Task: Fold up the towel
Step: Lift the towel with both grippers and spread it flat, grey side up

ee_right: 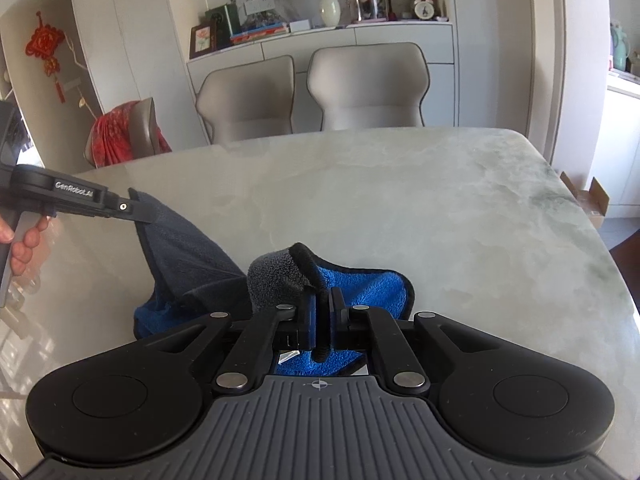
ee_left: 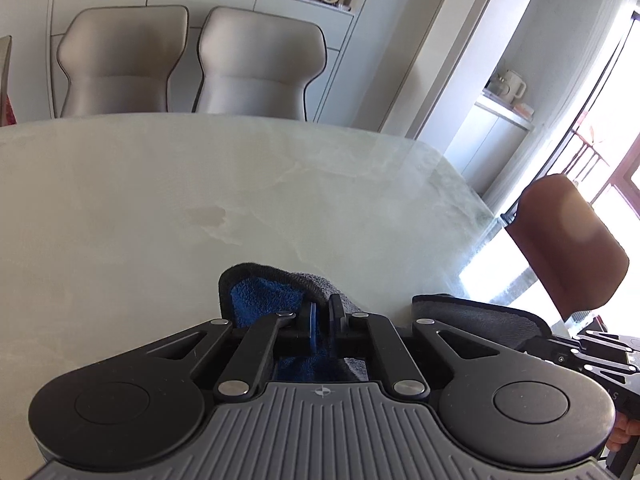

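Observation:
The towel (ee_right: 368, 284) is blue on one side and grey on the other, with a dark hem. It hangs between both grippers above the marble table (ee_right: 400, 200). My right gripper (ee_right: 323, 308) is shut on one towel corner, which curls over the fingers. My left gripper (ee_left: 323, 312) is shut on another corner of the towel (ee_left: 272, 300). In the right wrist view the left gripper (ee_right: 138, 208) shows at the left, holding the grey side raised. In the left wrist view the right gripper (ee_left: 560, 350) shows at the lower right with the towel edge (ee_left: 480, 316).
Two beige chairs (ee_right: 312, 88) stand at the table's far side before a white cabinet (ee_right: 320, 44) with ornaments. A chair with a red cloth (ee_right: 120, 136) is at the far left. A brown chair back (ee_left: 572, 244) stands by the table's right edge. A cardboard box (ee_right: 592, 200) lies on the floor at the right.

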A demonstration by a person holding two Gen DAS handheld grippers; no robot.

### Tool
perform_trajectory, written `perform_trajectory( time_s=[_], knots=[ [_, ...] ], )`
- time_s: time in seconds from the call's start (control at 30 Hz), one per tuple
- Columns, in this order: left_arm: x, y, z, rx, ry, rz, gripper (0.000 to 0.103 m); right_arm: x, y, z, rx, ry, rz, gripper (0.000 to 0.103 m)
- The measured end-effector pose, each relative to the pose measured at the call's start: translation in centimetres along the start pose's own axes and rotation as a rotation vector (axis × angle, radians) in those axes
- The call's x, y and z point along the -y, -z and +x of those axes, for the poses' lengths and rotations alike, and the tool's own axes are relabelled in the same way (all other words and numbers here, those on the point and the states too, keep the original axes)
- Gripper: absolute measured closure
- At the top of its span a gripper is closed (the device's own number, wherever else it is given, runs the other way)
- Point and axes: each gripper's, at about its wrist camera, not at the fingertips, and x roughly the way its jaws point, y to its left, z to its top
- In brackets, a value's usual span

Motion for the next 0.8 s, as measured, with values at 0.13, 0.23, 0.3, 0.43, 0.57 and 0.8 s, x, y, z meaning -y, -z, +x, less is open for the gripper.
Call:
perform_trajectory(
  time_s=[0.13,0.23,0.3,0.43,0.57,0.8],
  knots=[
    [-0.2,-0.4,-1.8,0.035,0.002,-0.022,0.099,1.3,-1.3,-2.1,0.054,-0.021,0.064,0.097],
    [0.2,-1.4,-2.8,0.062,-0.006,-0.010,0.099,2.3,-3.0,-3.9,0.112,-0.030,0.094,0.097],
    [0.6,-2.2,-3.6,0.086,-0.010,0.003,0.099,2.6,-4.6,-4.6,0.158,-0.039,0.090,0.097],
    [1.3,-4.3,-4.8,0.137,-0.029,0.033,0.099,2.6,-7.5,-4.9,0.222,-0.029,0.044,0.097],
    [2.1,-6.6,-5.6,0.188,-0.052,0.063,0.099,2.5,-11.1,-5.0,0.296,-0.011,0.001,0.097],
    [4.2,-8.8,-8.5,0.266,-0.088,0.140,0.099,2.3,-14.1,-6.4,0.391,-0.009,-0.023,0.097]
  ],
)
